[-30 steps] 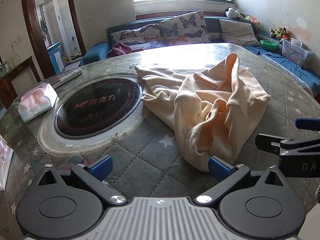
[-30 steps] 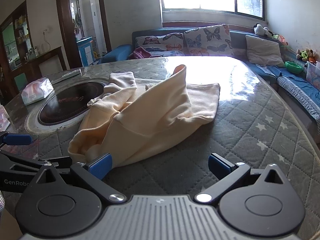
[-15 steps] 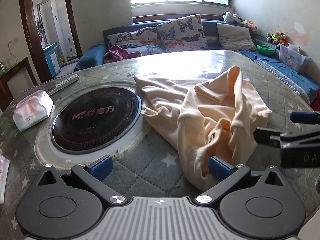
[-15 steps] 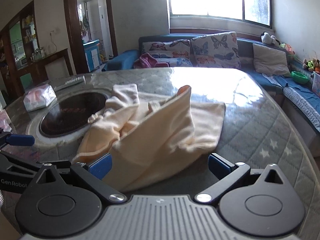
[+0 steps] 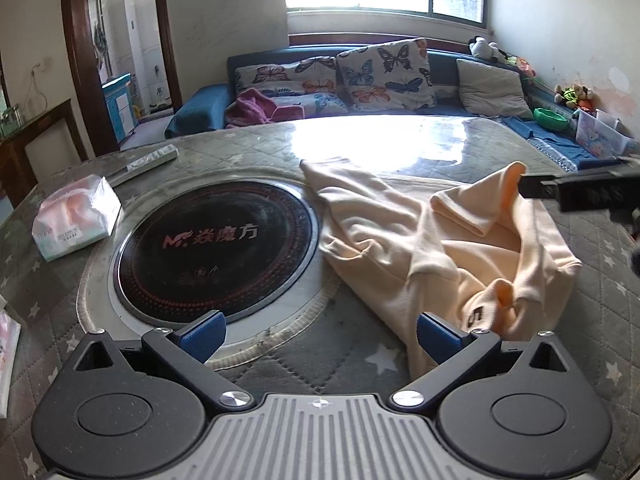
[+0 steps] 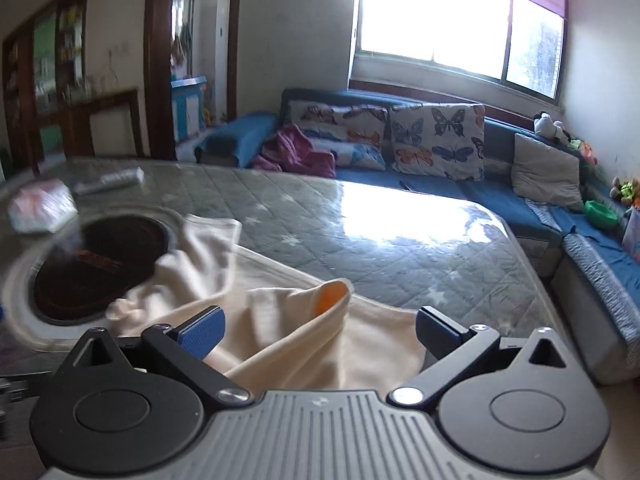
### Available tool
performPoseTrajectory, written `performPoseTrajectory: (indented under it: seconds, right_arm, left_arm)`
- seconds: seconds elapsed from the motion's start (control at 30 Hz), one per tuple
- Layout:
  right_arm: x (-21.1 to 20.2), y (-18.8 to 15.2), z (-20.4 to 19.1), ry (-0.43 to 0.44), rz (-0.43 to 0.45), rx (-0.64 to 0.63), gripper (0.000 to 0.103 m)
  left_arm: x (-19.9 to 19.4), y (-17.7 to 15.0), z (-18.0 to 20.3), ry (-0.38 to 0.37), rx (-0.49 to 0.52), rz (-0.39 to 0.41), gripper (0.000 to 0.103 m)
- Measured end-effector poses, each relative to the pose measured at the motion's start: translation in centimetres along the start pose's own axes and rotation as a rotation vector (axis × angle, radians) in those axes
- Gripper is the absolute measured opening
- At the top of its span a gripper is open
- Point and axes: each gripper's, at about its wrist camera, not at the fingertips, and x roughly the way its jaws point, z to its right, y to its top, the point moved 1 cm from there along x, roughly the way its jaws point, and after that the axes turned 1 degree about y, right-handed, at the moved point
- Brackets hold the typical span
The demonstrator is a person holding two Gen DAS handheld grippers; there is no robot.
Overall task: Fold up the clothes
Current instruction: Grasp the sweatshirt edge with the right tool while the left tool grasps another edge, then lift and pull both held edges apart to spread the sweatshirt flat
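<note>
While the cream garment (image 5: 440, 248) lies crumpled on the quilted bench (image 5: 248, 152), partly over the rim of the round black cooktop (image 5: 212, 248), both grippers hold nothing. The left gripper (image 5: 320, 330) has its jaws released near the garment's edge. The right gripper (image 6: 318, 330) hovers over the cloth, jaws also released.

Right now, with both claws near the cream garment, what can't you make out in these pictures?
- Garment: crumpled, so its sleeves and front cannot be told apart in either view.
- Garment's near edge: right wrist view, hidden behind the right claw, which is open.
- Tissue pack and remote: right wrist view, blurred.
- Small dark label on the garment: left wrist view, too small to read.
</note>
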Motion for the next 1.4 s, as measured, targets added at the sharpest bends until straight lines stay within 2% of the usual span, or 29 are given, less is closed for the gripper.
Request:
performPoseTrajectory:
  seconds: [0.13, 0.23, 0.3, 0.33, 0.4, 0.5, 0.57, 0.63, 0.77, 0.87, 0.93, 0.97, 1.03, 1.13, 1.4]
  right_arm:
    - [3.6, 0.9, 0.6, 0.009, -0.066, -0.008, 0.087]
    - [5.4, 0.7, 1.1, 0.04, -0.116, 0.018, 0.07]
    - [6.3, 0.4, 1.3, 0.063, -0.141, 0.03, 0.051]
    - [6.5, 0.3, 1.4, 0.067, -0.146, 0.035, 0.045]
    - [6.5, 0.0, 1.9, 0.065, -0.143, 0.053, 0.026]
    - [5.7, -0.4, 3.0, 0.058, -0.116, 0.081, 0.013]
    - [4.5, -0.6, 3.7, 0.041, -0.084, 0.088, 0.009]
    - [3.3, -0.6, 4.4, 0.02, -0.059, 0.089, 0.007]
    - [-0.5, -1.7, 6.1, -0.038, 0.01, 0.128, 0.007]
    - [-3.1, -3.1, 7.0, -0.075, 0.039, 0.149, 0.006]
    - [-4.5, -4.1, 7.5, -0.099, 0.05, 0.165, 0.006]
    - [-5.0, -4.6, 7.6, -0.111, 0.053, 0.168, 0.006]
    - [-6.2, -5.9, 8.0, -0.148, 0.053, 0.178, 0.006]
    - [-7.1, -7.8, 8.7, -0.183, 0.031, 0.213, 0.006]
    - [-8.5, -11.3, 9.3, -0.235, 0.008, 0.288, 0.007]
  left_arm:
    - [0.5, 0.1, -0.5, -0.005, -0.004, 0.001, 0.103]
    - [0.9, 0.7, -0.3, -0.02, 0.006, 0.021, 0.103]
    - [1.2, 1.4, 0.3, -0.042, 0.024, 0.041, 0.102]
    - [1.4, 1.8, 0.6, -0.057, 0.035, 0.05, 0.101]
    - [1.9, 2.8, 1.5, -0.087, 0.06, 0.069, 0.094]
    - [3.3, 4.5, 3.0, -0.127, 0.099, 0.08, 0.09]
    - [4.7, 5.7, 4.0, -0.162, 0.112, 0.068, 0.083]
    - [6.3, 6.8, 5.0, -0.203, 0.13, 0.056, 0.076]
    - [9.3, 8.0, 7.2, -0.226, 0.196, 0.028, 0.076]
    - [11.4, 8.1, 8.3, -0.219, 0.243, -0.017, 0.063]
    - [12.4, 7.8, 8.2, -0.213, 0.232, -0.053, 0.042]
    - [12.6, 7.6, 7.9, -0.214, 0.223, -0.058, 0.037]
    - [12.3, 7.3, 6.8, -0.215, 0.211, -0.046, 0.01]
    - [10.8, 7.2, 4.5, -0.226, 0.142, -0.027, 0.005]
    - [2.9, 5.4, -4.1, -0.179, -0.055, 0.097, 0.004]
